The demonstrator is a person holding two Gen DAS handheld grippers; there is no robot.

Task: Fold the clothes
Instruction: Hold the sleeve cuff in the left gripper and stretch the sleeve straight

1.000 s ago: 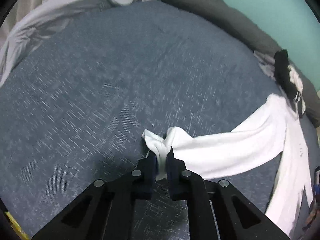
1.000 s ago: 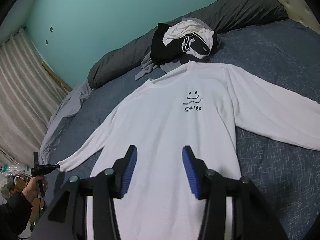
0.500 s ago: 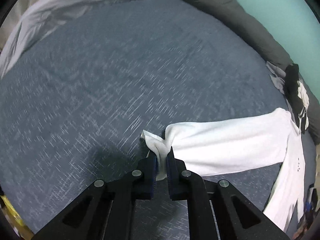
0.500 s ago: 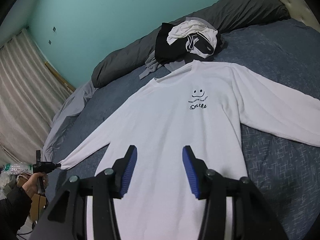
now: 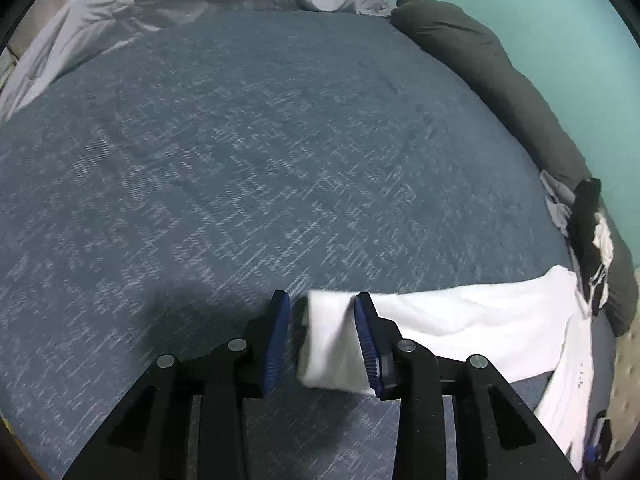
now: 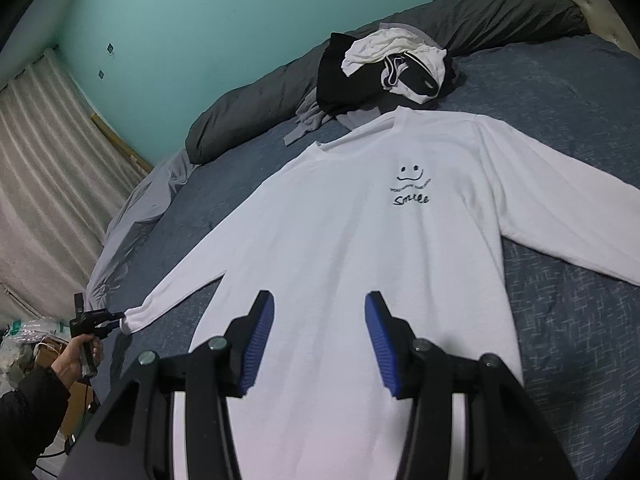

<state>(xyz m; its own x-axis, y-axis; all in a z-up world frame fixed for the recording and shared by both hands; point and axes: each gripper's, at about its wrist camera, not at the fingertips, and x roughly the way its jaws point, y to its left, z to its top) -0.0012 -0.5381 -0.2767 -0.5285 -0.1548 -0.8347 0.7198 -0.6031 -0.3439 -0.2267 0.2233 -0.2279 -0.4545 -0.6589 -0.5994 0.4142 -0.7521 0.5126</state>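
White long-sleeved shirt found spread face up across the centre of the right wrist view, on the blue bedcover, collar toward the top of the frame, printed smile motif right of centre. Both sleeves extended outward, one toward lower left, one off the right edge. Judged light, soft and limp: likely to sag and crease when lifted, not slippery, not fragile. Best taken by cuffs, shoulder seams or hem corners, pinched through both layers. Left sleeve cuff noted at bottom centre of the left wrist view, lying between the jaws of the left gripper; jaws opening, near pad against the cloth on one side, clear gap on the other, so no grip judged. Same gripper seen small at lower left of the right wrist view, carried in a person's hand below a dark sleeve, pointed steeply down at the cuff. Right gripper held over the lower body of the shirt at bottom centre, jaws apart, nothing between them, angled moderately downward. Pile of dark and white clothes and grey bolster recorded beyond the collar, against the teal wall.
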